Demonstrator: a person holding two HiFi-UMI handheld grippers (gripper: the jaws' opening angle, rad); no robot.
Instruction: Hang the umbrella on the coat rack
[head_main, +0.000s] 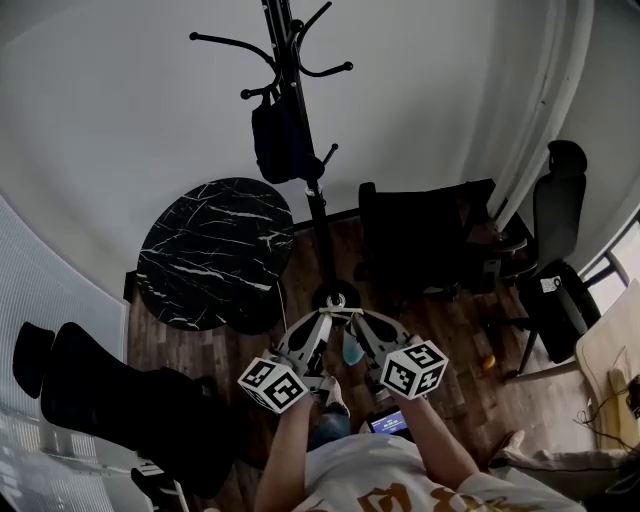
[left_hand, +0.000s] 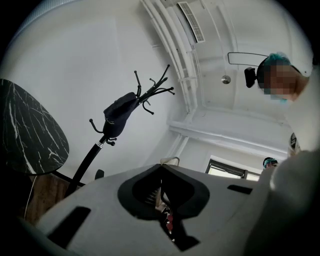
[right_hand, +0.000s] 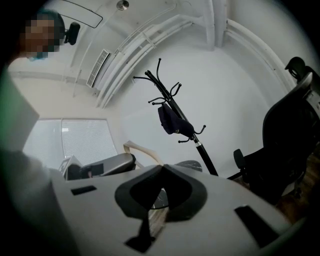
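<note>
Left gripper (head_main: 323, 316), right gripper (head_main: 354, 317) closed; umbrella (head_main: 276, 140) hangs vertical on coat rack (head_main: 318, 215).

1. The coat rack (head_main: 321, 225) stands straight ahead, and its pole is in the middle of the way.
2. A dark umbrella (head_main: 278, 135) hangs on the rack and fills that spot.
3. The long left hook (head_main: 235, 42) and the right hook (head_main: 330, 72) are free, with plain wall behind them.
4. A round black table (head_main: 215, 250) blocks the left side.
5. A black chair (head_main: 425, 235) blocks the right side.
6. Only a thin strip of wood floor (head_main: 345, 240) stays open between them.
</note>
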